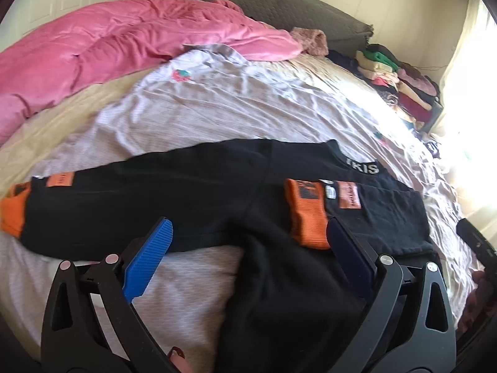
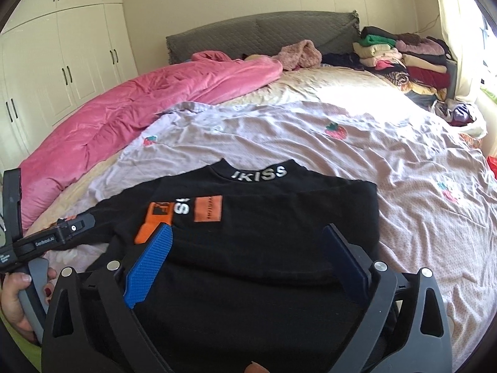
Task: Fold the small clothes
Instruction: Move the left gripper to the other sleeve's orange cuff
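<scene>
Both tongs stand wide, nothing gripped. Left gripper (image 1: pixel 248 230): jaws spread above the black top (image 1: pixel 174 192), pads clear of cloth. Right gripper (image 2: pixel 247 236): same, spread above the top's body. Top lies flat on the lilac sheet (image 1: pixel 217 105) just ahead of both, one orange-cuffed sleeve (image 1: pixel 307 214) folded across its chest, collar away. Beyond, left: pink duvet (image 2: pixel 130 108). Far right: stacked clothes pile (image 2: pixel 407 59) by the grey headboard (image 2: pixel 248 34).
</scene>
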`<state>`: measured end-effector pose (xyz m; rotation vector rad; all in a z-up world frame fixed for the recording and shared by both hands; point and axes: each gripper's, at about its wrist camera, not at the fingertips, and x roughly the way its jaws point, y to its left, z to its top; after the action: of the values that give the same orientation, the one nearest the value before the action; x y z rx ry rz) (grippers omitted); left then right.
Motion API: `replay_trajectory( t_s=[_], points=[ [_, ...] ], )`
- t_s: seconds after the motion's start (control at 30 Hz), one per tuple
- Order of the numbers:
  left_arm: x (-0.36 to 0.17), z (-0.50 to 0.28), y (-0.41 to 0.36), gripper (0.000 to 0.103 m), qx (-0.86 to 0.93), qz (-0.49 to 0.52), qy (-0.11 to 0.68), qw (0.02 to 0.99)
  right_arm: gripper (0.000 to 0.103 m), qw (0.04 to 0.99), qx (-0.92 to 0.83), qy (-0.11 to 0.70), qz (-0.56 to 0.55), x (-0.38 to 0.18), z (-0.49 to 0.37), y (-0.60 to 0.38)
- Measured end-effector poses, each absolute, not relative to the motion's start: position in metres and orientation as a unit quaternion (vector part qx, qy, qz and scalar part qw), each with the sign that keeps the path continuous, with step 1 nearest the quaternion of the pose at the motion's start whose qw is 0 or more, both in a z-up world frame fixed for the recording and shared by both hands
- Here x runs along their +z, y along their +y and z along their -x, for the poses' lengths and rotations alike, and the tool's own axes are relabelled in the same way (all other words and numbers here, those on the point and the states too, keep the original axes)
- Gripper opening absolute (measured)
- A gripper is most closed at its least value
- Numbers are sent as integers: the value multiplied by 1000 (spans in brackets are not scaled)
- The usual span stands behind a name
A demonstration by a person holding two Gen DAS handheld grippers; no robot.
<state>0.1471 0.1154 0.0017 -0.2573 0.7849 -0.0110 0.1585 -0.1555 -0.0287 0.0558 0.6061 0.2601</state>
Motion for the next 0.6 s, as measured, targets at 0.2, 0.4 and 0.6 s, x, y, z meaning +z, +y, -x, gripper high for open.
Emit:
replay_trajectory(
  t_s=[0.2, 0.4, 0.6],
  points=[
    [8, -135, 139, 93, 15, 128, 371, 920, 96, 945, 144, 293, -18, -23, -159, -129],
    [14, -124, 160, 93, 37, 133, 361, 922, 96, 942, 161, 296, -3, -24, -163, -104],
    [11, -116, 179, 93, 59, 134, 364, 920, 96, 939, 175, 297, 14, -24, -165, -82]
  ],
)
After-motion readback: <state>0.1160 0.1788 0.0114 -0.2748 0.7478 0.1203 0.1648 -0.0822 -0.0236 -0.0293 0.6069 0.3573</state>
